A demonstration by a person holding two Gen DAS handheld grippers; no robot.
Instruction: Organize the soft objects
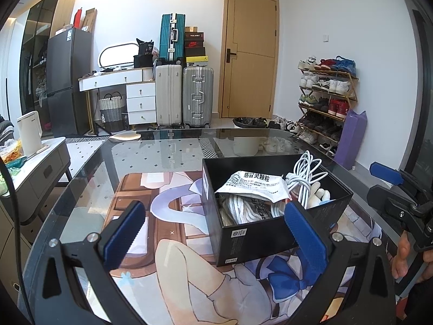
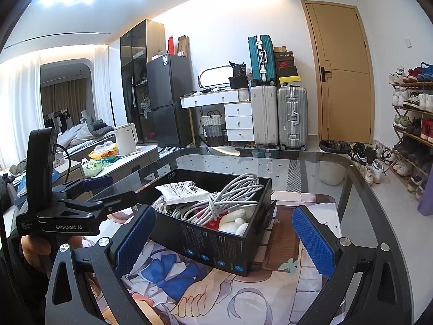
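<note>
A black open box [image 1: 251, 241] stands on an anime-print mat [image 1: 162, 195] on the glass table. Inside lie a white printed sachet [image 1: 254, 187], a coiled white cable [image 1: 305, 173], a white plush toy [image 1: 319, 195] and striped cloth [image 1: 243, 211]. My left gripper [image 1: 215, 237] is open just before the box's near corner and holds nothing. From the other side, my right gripper [image 2: 224, 242] is open in front of the same box [image 2: 211, 243], also with nothing in it. The cable [image 2: 230, 197], sachet [image 2: 184, 192], plush [image 2: 235, 219] and something red [image 2: 213, 223] show there.
The glass table [image 2: 351, 189] has a rounded edge. A grey side cabinet [image 1: 40, 173] with a white kettle [image 1: 28, 132] stands to the left. Suitcases [image 1: 184, 94], a dresser, a door and a shoe rack [image 1: 324, 103] line the far wall. A hand [image 1: 406, 254] holds the right tool.
</note>
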